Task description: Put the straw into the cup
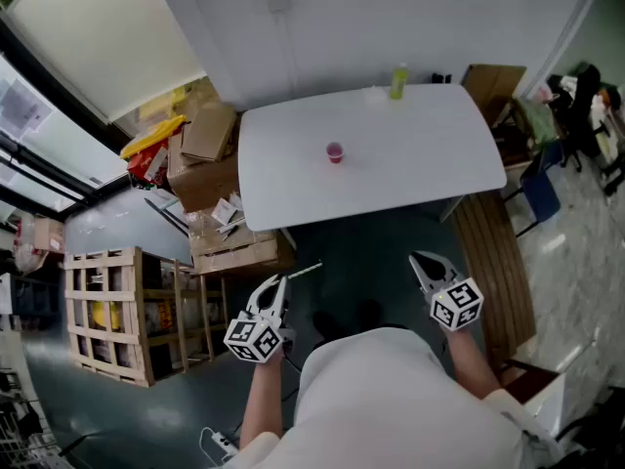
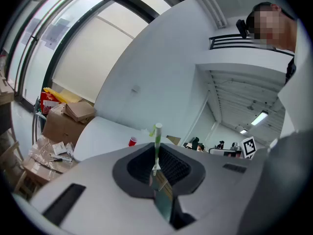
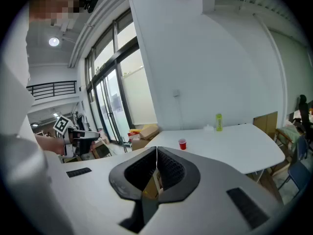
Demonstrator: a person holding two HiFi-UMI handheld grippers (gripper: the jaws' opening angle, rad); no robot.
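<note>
A small red cup [image 1: 335,152] stands upright near the middle of the white table [image 1: 430,154]; it also shows far ahead in both gripper views [image 2: 132,141] [image 3: 182,144]. My left gripper [image 1: 281,279] hovers short of the table's near edge, shut on a green-and-white straw [image 1: 305,271]. In the left gripper view the straw [image 2: 157,143] sticks up from between the jaws of that gripper [image 2: 156,168]. My right gripper [image 1: 422,259] is also short of the table, to the right. Its jaws [image 3: 156,148] are shut with nothing between them.
A green bottle [image 1: 398,81] stands at the table's far edge. Cardboard boxes [image 1: 210,164] and a wooden crate [image 1: 107,311] are piled left of the table. A wooden bench [image 1: 493,262] and a blue chair [image 1: 539,193] are on the right.
</note>
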